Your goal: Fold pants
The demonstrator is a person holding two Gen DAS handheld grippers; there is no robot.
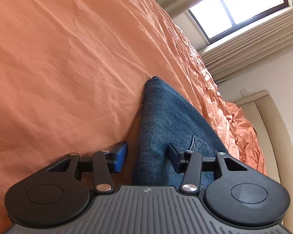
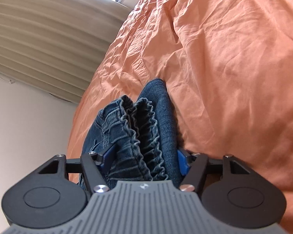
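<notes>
Blue denim pants (image 1: 166, 120) lie folded on an orange bedsheet (image 1: 68, 58). In the left wrist view my left gripper (image 1: 147, 158) is open, its jaws standing either side of the denim's edge, with the blue pad (image 1: 121, 157) on the sheet side. In the right wrist view the pants' gathered elastic waistband (image 2: 142, 128) bunches up between the jaws of my right gripper (image 2: 146, 159). The blue pads (image 2: 182, 164) press on the thick stack of denim from both sides.
The orange sheet (image 2: 234, 68) is wrinkled and covers the whole bed. A beige headboard (image 1: 273, 136) stands beside the bed edge. Beige curtains (image 2: 39, 39) and a bright window (image 1: 238, 5) are behind.
</notes>
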